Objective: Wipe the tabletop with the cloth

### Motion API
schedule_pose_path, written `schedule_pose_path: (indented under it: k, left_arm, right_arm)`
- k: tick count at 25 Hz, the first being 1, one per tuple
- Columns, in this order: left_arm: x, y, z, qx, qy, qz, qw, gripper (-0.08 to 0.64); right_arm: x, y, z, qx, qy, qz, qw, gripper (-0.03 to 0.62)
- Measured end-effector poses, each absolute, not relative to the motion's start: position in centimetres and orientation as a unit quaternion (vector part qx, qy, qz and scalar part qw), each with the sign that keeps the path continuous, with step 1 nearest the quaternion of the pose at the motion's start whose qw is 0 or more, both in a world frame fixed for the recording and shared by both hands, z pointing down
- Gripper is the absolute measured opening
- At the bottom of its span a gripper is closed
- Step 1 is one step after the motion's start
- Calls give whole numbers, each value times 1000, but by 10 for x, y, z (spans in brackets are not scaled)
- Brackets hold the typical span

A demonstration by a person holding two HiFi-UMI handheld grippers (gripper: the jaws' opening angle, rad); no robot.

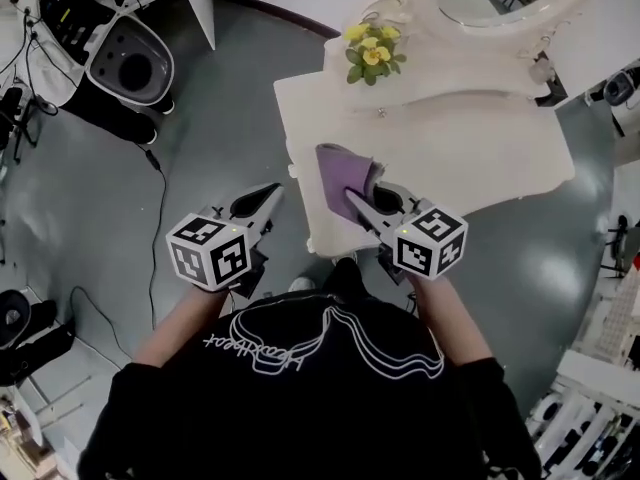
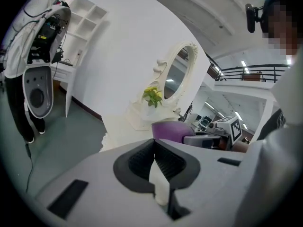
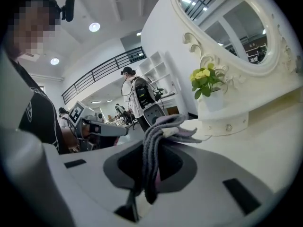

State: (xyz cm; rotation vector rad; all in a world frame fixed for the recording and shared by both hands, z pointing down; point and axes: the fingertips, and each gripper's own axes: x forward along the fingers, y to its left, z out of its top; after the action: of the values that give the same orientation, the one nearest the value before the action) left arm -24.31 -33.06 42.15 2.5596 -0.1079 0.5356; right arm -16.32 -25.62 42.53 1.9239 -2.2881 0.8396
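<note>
- Nearest us, the person's black shirt (image 1: 300,388) fills the bottom of the head view, with both forearms reaching forward from it.
- The right hand-held gripper (image 1: 358,202) is clamped on the cloth (image 1: 345,173), which sits over the near left part of the cream counter (image 1: 480,158). We cannot tell whether it touches the surface.
- The left hand-held gripper (image 1: 268,196) has its jaws together on nothing and hangs over the grey floor (image 1: 100,198), just left of the counter's edge.
- We judge the step in hand to be bringing the cloth to the counter, with wiping not yet under way. The next move calls for pressing the cloth down and sweeping it across, keeping clear of the yellow flowers (image 1: 372,50) at the far side.
- The cloth looks purple-grey and soft, bunched into upright folds. It would likely drag as a wad unless flattened.
</note>
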Motion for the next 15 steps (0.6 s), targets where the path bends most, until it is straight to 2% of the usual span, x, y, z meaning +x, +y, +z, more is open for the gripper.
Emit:
schedule_pose_path:
  k: [15]
  left_arm:
    - [-242, -372, 434, 918, -177, 172, 310, 5]
  right_arm:
    - [-163, -337, 481, 511, -799, 303, 93, 52]
